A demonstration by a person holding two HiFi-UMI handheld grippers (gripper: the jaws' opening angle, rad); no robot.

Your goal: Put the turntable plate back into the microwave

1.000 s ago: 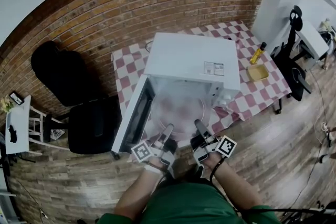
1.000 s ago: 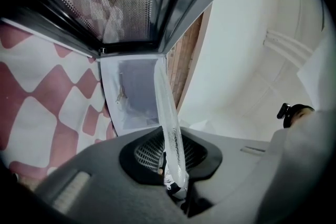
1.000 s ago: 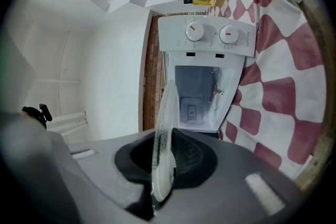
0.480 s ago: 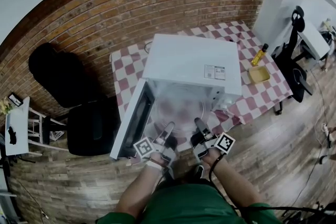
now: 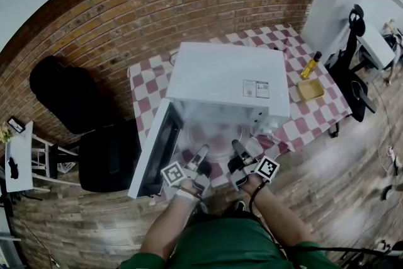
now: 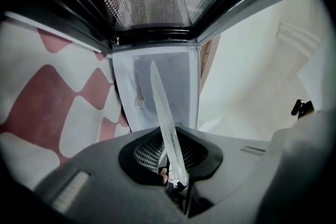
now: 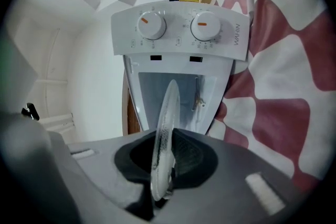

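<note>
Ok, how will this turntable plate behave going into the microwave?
Likely stiff: the turntable plate shows no sag. Looks like clear glass, so probably slippery and breakable; left gripper and right gripper pinch only its thin rim.

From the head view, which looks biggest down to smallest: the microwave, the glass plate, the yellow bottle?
1. microwave, by far the largest.
2. glass plate, clearly smaller.
3. yellow bottle, smallest, standing farther back on the table.

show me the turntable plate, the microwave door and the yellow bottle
turntable plate [image 5: 217, 130]: head view, middle of the glass disc
microwave door [image 5: 157, 148]: head view, its dark window
yellow bottle [image 5: 307, 67]: head view, its body, below the dark cap
</note>
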